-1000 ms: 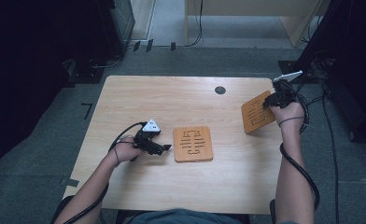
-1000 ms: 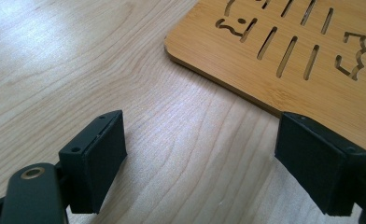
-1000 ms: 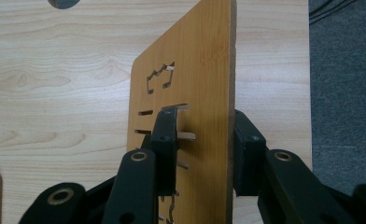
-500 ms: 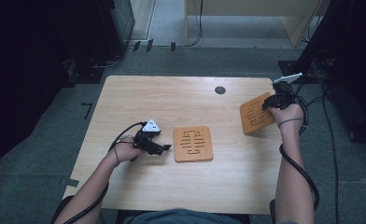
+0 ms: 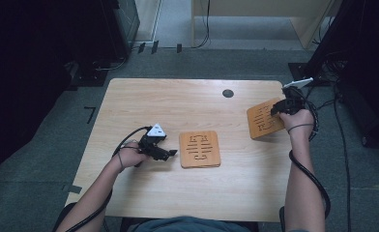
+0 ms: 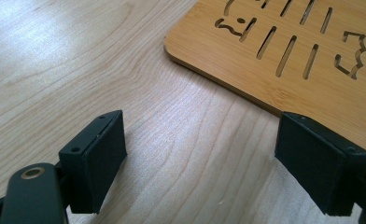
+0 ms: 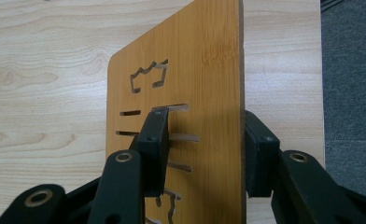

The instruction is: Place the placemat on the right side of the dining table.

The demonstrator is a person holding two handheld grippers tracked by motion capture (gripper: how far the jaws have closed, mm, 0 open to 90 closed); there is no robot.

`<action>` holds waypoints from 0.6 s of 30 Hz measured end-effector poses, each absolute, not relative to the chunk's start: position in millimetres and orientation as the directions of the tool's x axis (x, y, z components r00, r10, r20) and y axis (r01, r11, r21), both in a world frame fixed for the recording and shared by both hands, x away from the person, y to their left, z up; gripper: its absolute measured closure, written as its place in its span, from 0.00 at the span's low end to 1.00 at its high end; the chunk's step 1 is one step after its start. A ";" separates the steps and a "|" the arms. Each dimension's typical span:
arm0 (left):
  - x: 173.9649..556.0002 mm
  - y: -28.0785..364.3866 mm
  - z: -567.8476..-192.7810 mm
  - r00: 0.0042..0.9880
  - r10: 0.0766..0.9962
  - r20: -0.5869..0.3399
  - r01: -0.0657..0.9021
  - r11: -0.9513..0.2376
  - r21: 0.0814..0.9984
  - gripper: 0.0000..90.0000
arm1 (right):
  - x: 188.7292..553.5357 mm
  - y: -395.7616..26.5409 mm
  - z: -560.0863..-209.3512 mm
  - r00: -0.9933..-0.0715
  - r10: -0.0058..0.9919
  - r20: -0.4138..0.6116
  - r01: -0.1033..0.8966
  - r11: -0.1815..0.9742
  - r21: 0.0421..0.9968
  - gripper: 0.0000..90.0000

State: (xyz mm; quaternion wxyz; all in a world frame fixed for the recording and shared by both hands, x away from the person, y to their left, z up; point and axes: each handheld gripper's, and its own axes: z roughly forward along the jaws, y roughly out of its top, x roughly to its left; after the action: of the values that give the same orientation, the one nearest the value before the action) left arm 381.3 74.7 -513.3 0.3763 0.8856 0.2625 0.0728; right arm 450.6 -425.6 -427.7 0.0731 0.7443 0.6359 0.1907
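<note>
Here the right gripper (image 7: pixel 204 154), jaws just opening, straddles the tilted trivet (image 7: pixel 195 84); lower gently. Left gripper (image 6: pixel 218 154) open.

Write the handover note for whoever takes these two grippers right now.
Left gripper: open, nothing between the jaws, low over the table just left of the flat board at mid-table.
Right gripper: jaws have just been opening. The tilted board stands between them, and the pad on its slotted face looks clear of the wood.
Done: one board lies flat. The other is up on its lower edge near the table's right side.
Left: probably steady the tilted board before backing off, or it may topple.
</note>
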 end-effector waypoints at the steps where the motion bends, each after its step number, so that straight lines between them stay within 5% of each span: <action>1: 381.3 74.7 -513.3 0.852 0.520 -0.069 0.410 -0.579 0.704 0.17 | 450.6 -425.7 -428.1 0.118 0.975 0.190 0.919 -0.180 0.352 0.65; 18: 380.9 74.4 -513.5 0.851 0.521 -0.065 0.408 -0.580 0.705 0.17 | 452.7 -426.9 -440.9 0.114 0.974 0.193 0.922 -0.176 0.344 0.57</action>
State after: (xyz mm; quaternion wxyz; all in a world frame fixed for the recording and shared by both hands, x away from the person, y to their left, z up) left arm 380.9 74.4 -513.5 0.3759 0.8856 0.2622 0.0748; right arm 452.7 -426.9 -440.9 0.0691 0.7432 0.6380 0.1894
